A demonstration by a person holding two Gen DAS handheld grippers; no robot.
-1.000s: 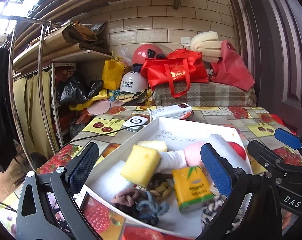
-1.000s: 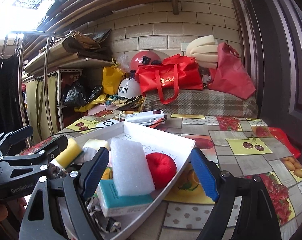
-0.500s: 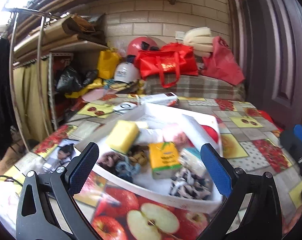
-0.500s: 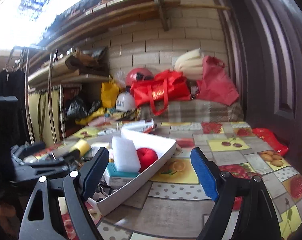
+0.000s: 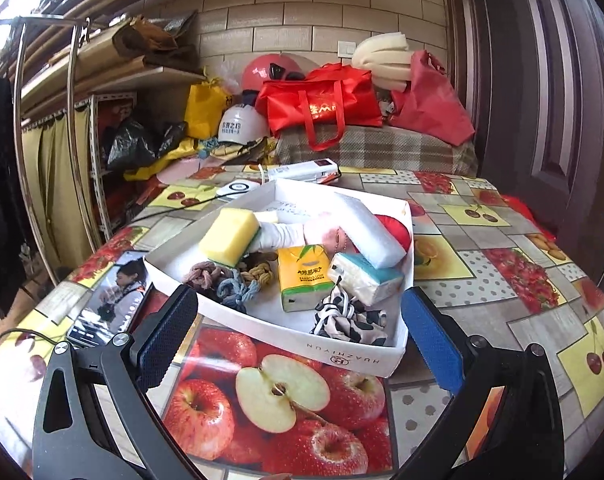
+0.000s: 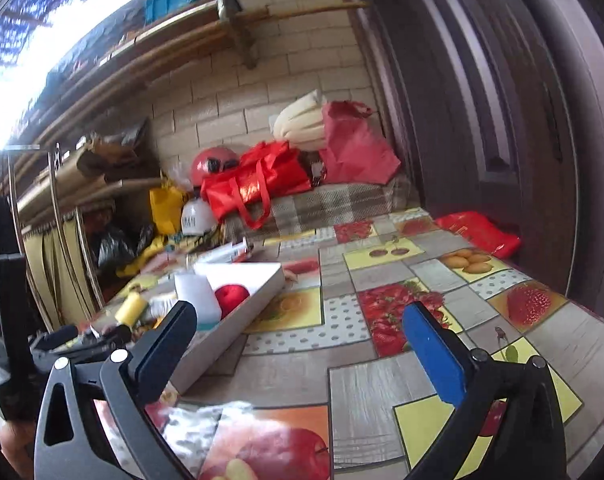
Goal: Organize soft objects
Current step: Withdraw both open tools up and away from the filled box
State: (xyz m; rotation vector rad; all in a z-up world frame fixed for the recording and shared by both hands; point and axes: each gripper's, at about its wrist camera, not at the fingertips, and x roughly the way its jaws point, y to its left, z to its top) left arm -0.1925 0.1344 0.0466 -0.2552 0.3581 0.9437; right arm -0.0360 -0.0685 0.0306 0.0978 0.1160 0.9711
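A white cardboard box [image 5: 354,358] on the fruit-print table holds the soft objects: a yellow sponge [image 5: 228,236], a white foam block [image 5: 372,232], a red ball [image 5: 396,230], an orange tissue pack [image 5: 304,276], a teal tissue pack [image 5: 364,278], braided hair ties [image 5: 230,280] and a black-and-white cloth [image 5: 348,320]. My left gripper [image 5: 298,334] is open and empty, just short of the box's near wall. My right gripper [image 6: 302,344] is open and empty, above the table to the right of the box [image 6: 242,312]. The left gripper's body [image 6: 62,344] shows at the left of the right wrist view.
A phone [image 5: 106,300] with a cable lies left of the box. A white device [image 5: 238,188] and a white carton [image 5: 306,170] lie behind it. Red bags [image 5: 322,106], helmets and a plaid-covered bench stand at the back. A dark door [image 6: 502,120] is on the right.
Both grippers have pulled back and up from the box. The right gripper has swung to the right, so the box now sits at its left. Both stay open and empty.
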